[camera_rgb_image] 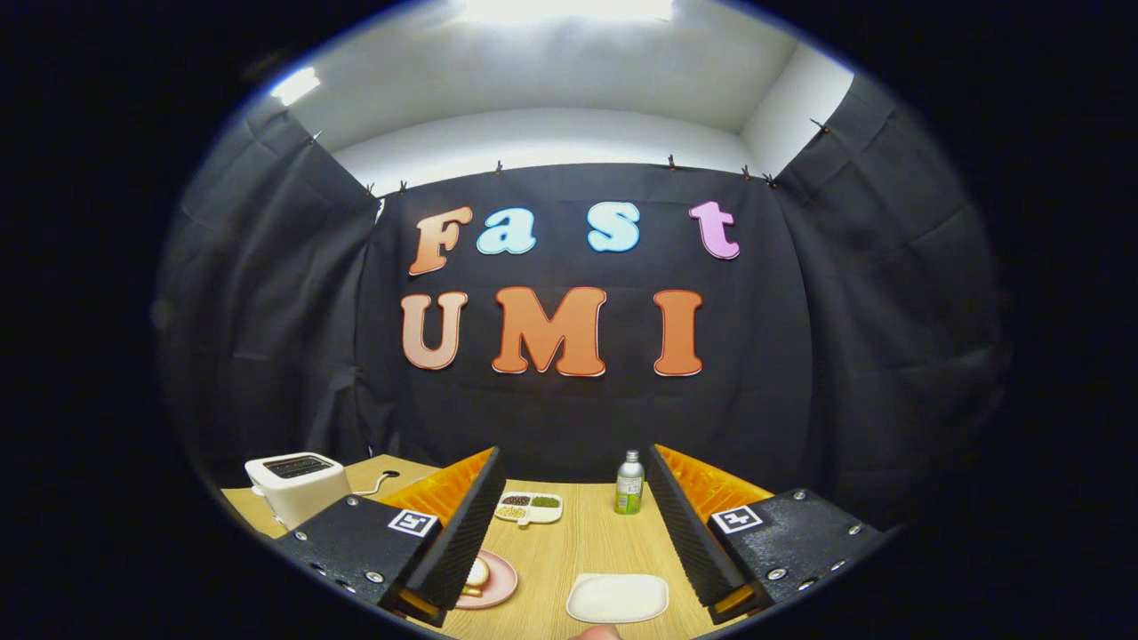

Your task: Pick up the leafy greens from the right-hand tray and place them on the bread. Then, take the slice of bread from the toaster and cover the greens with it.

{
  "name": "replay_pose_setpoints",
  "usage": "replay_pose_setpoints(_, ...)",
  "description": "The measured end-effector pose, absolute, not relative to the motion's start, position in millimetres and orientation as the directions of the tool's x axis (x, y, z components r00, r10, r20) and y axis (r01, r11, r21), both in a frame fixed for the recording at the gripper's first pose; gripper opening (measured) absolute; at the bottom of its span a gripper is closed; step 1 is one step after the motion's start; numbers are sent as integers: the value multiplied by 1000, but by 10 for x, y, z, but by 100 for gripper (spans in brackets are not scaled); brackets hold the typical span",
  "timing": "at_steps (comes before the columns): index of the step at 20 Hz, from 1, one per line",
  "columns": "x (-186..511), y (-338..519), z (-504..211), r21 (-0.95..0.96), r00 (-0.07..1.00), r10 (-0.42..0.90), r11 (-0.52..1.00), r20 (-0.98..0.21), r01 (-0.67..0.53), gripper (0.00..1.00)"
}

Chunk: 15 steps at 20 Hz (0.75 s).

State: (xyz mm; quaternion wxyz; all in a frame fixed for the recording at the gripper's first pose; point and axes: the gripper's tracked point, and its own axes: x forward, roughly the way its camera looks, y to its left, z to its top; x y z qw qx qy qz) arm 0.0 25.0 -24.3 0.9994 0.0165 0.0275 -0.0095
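Note:
My gripper [574, 462] is held above the near edge of the wooden table [591, 542], open, with nothing between its wide-spread fingers. A pink plate [500, 582] holding a slice of bread [477, 573] sits just inside the left finger [462, 524], which partly hides it. Low between the fingers lies a white tray [618, 597], showing a plain white surface. At the far left, beyond the left finger, a white toaster [296, 484] stands with dark slots on top. I cannot tell what is in the slots.
A small divided dish [529, 508] with brown, green and pale fillings lies farther back between the fingers. Near the right finger stands a bottle [629, 484] with a green label. The toaster's cord trails toward the cloth wall. A pale rounded thing [596, 633] peeks in at the nearest edge.

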Motion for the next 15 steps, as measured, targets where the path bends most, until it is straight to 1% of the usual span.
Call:
replay_pose_setpoints(3,-15,216,-107,6,999,-26,1000,-24,26,96)
replay_pose_setpoints(6,5,142,19,-16,998,-59,998,-6,59,96)
replay_pose_setpoints(10,19,196,83,-15,999,-39,999,8,39,96)
replay_pose_setpoints(13,30,95,163,-42,997,-67,997,40,69,96)
replay_pose_setpoints(15,22,29,154,-50,996,-82,995,37,83,96)
